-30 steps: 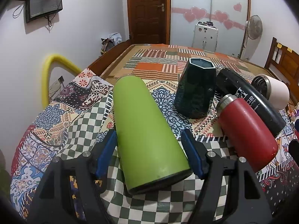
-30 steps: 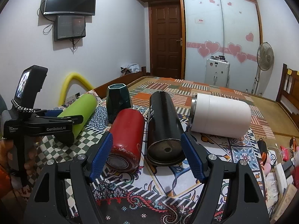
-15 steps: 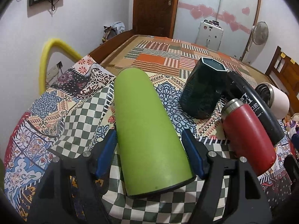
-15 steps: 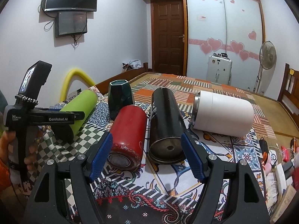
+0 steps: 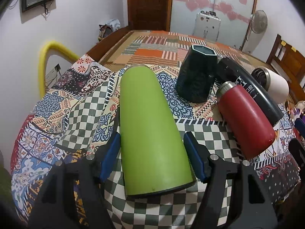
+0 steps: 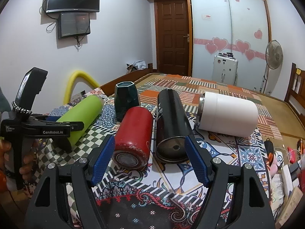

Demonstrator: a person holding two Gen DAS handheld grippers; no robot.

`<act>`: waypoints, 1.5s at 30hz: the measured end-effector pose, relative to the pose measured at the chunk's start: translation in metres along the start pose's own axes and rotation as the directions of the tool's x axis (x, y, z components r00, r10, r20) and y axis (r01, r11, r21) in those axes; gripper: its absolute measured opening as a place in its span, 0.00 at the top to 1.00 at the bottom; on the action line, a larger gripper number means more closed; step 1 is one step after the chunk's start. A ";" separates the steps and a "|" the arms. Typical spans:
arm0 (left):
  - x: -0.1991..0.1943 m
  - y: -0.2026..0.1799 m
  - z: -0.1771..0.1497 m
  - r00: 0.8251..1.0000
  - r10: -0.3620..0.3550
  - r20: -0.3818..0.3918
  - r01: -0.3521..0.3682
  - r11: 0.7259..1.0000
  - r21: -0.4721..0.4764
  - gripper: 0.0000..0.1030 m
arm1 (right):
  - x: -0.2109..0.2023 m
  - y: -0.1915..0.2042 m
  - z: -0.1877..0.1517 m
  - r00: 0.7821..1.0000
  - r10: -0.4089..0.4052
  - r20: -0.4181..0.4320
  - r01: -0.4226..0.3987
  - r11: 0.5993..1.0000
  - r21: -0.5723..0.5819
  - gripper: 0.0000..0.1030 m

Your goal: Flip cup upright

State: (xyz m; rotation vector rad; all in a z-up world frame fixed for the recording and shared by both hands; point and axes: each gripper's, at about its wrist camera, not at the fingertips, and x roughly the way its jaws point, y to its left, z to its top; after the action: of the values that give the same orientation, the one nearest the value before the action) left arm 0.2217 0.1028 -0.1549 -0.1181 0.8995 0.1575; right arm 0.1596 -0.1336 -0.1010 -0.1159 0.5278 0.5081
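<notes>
A lime green cup [image 5: 150, 129] lies on its side on the patterned cloth, its base towards me. My left gripper [image 5: 152, 152] straddles it near the base; the left blue pad touches the cup, the right pad [image 5: 194, 158] stands close beside it. The right wrist view shows the green cup [image 6: 80, 118] with the left gripper [image 6: 55, 127] around it. My right gripper [image 6: 150, 158] is open and empty, hovering before a red bottle [image 6: 135, 135] and a black bottle [image 6: 171, 122], both lying down.
A dark green hexagonal cup [image 5: 196, 76] stands upright behind the green one. A white mug [image 6: 226, 114] lies on its side at the right. The cloth-covered table [image 5: 80, 114] drops off at left, by a yellow foam arch [image 5: 47, 57].
The left gripper has risen and tilted downward over the green cup. The right gripper has barely moved.
</notes>
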 end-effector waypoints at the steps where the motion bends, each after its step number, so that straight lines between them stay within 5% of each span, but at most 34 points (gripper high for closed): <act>1: 0.002 0.001 0.003 1.000 -0.001 -0.023 0.001 1.000 0.000 0.34 | -0.001 0.001 0.000 1.000 0.001 0.002 -0.001 1.000 -0.002 0.30; 6: 0.020 0.002 0.028 0.995 0.018 -0.097 -0.015 0.999 0.029 0.24 | -0.002 0.001 -0.003 1.000 0.001 0.000 -0.001 1.000 -0.002 0.29; 16: 0.064 0.016 0.059 0.960 -0.081 -0.268 0.063 0.995 -0.073 0.33 | -0.002 -0.005 -0.007 1.000 -0.012 0.003 0.012 1.000 -0.007 0.29; 23: 0.065 0.015 0.062 0.957 -0.069 -0.281 0.058 0.997 -0.047 0.34 | -0.001 -0.005 -0.010 1.000 -0.005 0.009 0.005 1.000 -0.013 0.29; 34: 0.021 0.000 0.038 0.976 -0.049 -0.212 0.054 0.998 0.018 0.35 | -0.005 -0.008 -0.013 1.000 -0.013 0.006 0.013 1.000 -0.005 0.29; 45: -0.013 -0.026 0.019 0.969 -0.116 -0.219 0.121 0.993 0.007 0.37 | -0.028 -0.013 -0.014 0.999 -0.027 0.037 0.027 1.000 0.003 0.29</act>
State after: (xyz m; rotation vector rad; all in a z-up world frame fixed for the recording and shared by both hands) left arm 0.2337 0.0796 -0.1320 -0.1728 1.1106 0.0237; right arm 0.1385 -0.1604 -0.0993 -0.1105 0.4905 0.4827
